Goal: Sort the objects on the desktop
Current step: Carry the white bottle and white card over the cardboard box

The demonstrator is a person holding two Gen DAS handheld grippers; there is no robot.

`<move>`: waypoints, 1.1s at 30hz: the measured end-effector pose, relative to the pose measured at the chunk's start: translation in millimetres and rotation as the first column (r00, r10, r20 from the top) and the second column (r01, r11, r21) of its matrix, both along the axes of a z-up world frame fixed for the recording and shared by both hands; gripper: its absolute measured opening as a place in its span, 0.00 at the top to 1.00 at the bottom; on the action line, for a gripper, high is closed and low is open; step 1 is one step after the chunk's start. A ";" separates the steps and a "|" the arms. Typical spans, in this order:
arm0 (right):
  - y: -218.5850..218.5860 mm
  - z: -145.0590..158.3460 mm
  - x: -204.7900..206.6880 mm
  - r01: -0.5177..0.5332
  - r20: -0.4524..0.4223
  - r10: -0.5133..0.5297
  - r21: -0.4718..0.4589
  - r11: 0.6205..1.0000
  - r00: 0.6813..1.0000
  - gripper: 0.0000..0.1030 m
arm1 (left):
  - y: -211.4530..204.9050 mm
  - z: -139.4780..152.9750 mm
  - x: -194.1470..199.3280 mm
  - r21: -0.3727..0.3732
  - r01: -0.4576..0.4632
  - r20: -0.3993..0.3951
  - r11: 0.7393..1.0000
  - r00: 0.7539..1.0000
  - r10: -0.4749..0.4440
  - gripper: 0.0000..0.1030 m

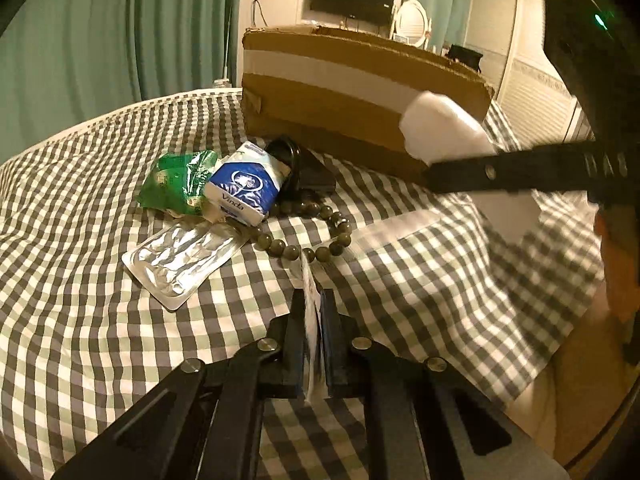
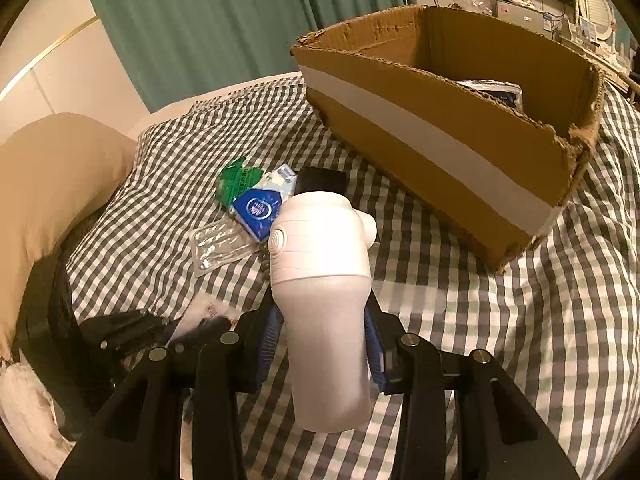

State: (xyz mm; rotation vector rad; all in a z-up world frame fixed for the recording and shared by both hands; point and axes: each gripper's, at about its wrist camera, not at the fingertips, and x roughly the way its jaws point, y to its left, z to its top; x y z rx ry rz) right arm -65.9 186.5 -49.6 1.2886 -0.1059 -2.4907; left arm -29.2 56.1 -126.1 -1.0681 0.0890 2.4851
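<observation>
Two grippers are at work over a bed spread with a grey-and-white checked sheet [image 1: 100,320]. The left gripper [image 1: 314,304] has its fingers pressed together on a thin white sachet [image 1: 310,280], held edge-on so its print cannot be read. The right gripper [image 2: 324,320] clamps a white plastic bottle-like device [image 2: 320,248] by its lower body, the wider capped end pointing forward above the sheet; from the left wrist camera the same white device [image 1: 444,128] shows in front of the cardboard box.

On the sheet lies a small heap: a green foil packet [image 1: 180,180], touching a blue Vinda tissue pack [image 1: 244,188], with a clear blister pack [image 1: 184,260] just in front of them and a string of dark beads [image 1: 312,236] curving beside it. A black object [image 1: 300,168], perhaps a clip or stand, sits behind the tissue pack against the box.

The open cardboard box [image 2: 440,128], banded with white tape, stands beyond the heap; a bluish plastic-wrapped item [image 2: 496,92] lies inside.
</observation>
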 end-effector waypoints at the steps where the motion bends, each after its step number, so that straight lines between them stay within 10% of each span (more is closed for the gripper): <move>1: -0.9 -0.4 2.3 0.002 0.003 -0.002 0.001 1.000 1.000 0.63 | -0.3 -0.2 -0.3 0.008 0.006 0.008 1.000 1.000 -0.006 0.96; 14: 16.1 10.5 34.5 0.024 0.000 -0.024 -0.024 0.999 1.000 0.63 | -4.9 14.5 14.6 0.016 -0.003 0.001 1.000 1.000 0.003 0.98; 25: 16.7 79.1 26.7 0.004 -0.144 0.002 0.046 0.999 0.990 0.63 | -4.4 121.1 -23.8 0.147 0.020 -0.097 0.989 0.995 -0.006 0.98; 33: 50.7 124.7 -30.1 0.084 -0.218 -0.074 0.039 0.996 0.973 0.63 | 44.1 179.1 -102.8 0.106 0.086 -0.184 0.991 0.981 -0.065 0.98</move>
